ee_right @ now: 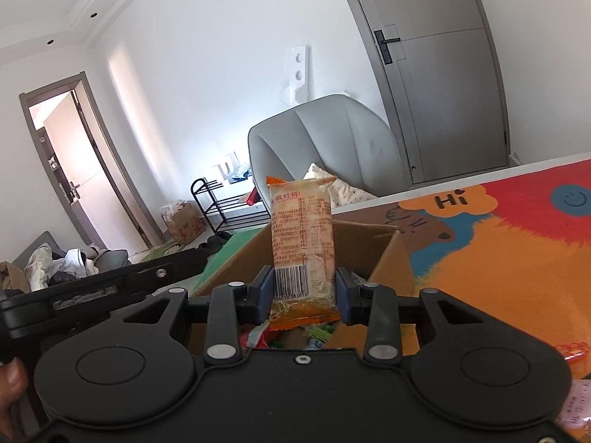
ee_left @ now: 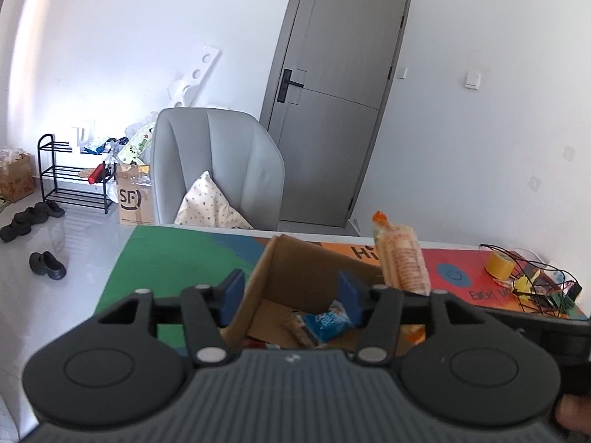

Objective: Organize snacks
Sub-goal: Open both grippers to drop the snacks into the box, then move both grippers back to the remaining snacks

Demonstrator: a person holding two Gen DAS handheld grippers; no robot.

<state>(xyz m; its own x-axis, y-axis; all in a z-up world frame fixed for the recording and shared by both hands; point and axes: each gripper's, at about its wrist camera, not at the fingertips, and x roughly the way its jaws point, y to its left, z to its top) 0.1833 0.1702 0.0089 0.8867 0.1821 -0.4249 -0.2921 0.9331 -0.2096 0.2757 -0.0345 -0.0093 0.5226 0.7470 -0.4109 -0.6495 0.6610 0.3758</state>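
Observation:
An open cardboard box (ee_left: 280,269) stands on the colourful table mat and shows in the right wrist view (ee_right: 384,254) too. A blue snack packet (ee_left: 327,319) and other wrappers lie inside it. My left gripper (ee_left: 291,297) is open and empty, its jaws straddling the box's left wall. My right gripper (ee_right: 304,293) is shut on an orange biscuit packet (ee_right: 303,243), held upright over the box. The packet also shows in the left wrist view (ee_left: 402,258).
A grey armchair (ee_left: 218,170) with a cushion stands behind the table. A wire basket (ee_left: 539,284) and a yellow tape roll (ee_left: 498,264) sit at the table's right. More snack packets (ee_right: 576,402) lie on the mat at right.

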